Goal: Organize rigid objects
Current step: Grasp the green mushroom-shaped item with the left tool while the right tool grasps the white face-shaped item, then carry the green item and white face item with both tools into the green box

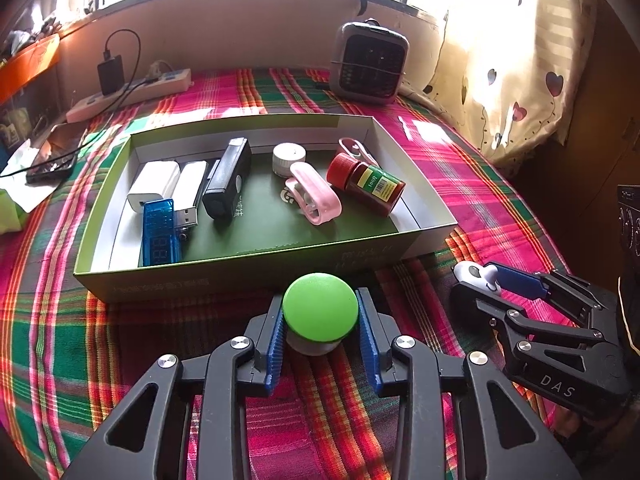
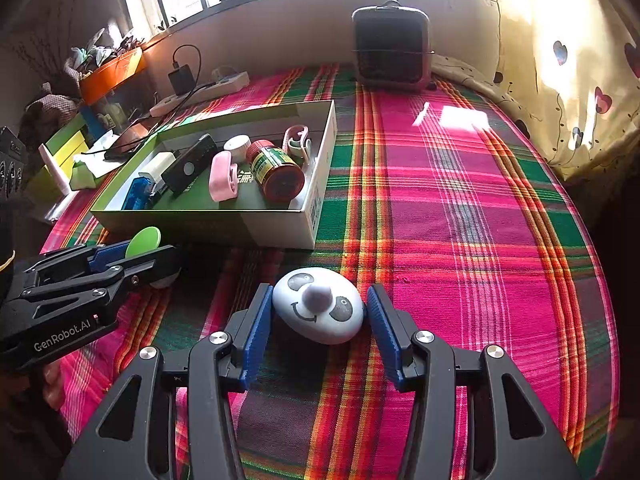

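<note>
My left gripper (image 1: 320,320) is closed on a green-capped white jar (image 1: 320,312), just in front of the shallow green-and-white box (image 1: 248,276). My right gripper (image 2: 318,312) has its blue pads on both sides of a white smiley-face toy (image 2: 320,310) that rests on the plaid cloth. The box (image 2: 320,184) holds a blue USB tester (image 1: 158,236), white adapters (image 1: 154,184), a black device (image 1: 228,180), a pink clip (image 1: 316,196), a white cap (image 1: 289,158) and a red-lidded spice jar (image 1: 366,182). Each gripper shows in the other's view, the left one (image 2: 132,256) and the right one (image 1: 484,280).
A small heater (image 1: 370,62) stands at the back by the wall. A power strip (image 1: 132,92) with a black charger and a phone (image 1: 52,156) lie at the back left. A curtain (image 1: 516,60) hangs on the right. The plaid cloth (image 2: 460,200) stretches to the right of the box.
</note>
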Action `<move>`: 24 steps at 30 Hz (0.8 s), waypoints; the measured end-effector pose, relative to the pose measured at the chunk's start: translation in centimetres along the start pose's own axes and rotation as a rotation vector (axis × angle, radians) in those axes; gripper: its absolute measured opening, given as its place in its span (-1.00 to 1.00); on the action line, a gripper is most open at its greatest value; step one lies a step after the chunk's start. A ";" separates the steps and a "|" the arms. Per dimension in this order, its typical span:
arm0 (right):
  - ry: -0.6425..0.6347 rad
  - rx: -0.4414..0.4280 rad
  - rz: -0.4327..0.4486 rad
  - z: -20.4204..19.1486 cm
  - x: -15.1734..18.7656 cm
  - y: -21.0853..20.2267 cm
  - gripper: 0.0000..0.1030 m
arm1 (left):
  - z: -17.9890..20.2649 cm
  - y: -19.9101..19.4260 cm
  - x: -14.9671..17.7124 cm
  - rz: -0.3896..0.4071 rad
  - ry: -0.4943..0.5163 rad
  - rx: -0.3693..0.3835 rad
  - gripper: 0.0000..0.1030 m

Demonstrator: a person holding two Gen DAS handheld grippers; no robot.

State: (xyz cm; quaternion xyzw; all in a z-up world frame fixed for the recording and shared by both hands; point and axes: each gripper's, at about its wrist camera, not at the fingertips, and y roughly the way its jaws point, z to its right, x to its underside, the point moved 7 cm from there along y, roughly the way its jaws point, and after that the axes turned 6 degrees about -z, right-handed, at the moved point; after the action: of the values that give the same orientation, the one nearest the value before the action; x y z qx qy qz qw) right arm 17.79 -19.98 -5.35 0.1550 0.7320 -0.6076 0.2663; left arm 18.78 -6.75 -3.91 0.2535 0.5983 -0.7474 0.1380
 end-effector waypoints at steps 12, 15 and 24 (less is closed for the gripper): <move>-0.018 -0.003 0.025 -1.0 0.2 -1.3 -0.04 | 0.1 -2.0 0.5 0.034 0.006 0.017 -0.39; -0.021 -0.003 0.033 -1.4 0.2 -1.7 -0.04 | 0.0 -2.5 0.6 0.041 0.009 0.018 -0.39; -0.044 -0.010 0.054 -2.9 -0.3 -2.7 -0.04 | -0.6 -4.2 0.4 0.075 0.012 0.025 -0.39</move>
State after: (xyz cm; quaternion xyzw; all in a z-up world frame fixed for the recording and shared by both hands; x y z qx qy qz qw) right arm 15.99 -17.73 -2.69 0.1600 0.7244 -0.5999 0.2996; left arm 16.41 -5.06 -0.73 0.2817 0.5800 -0.7476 0.1593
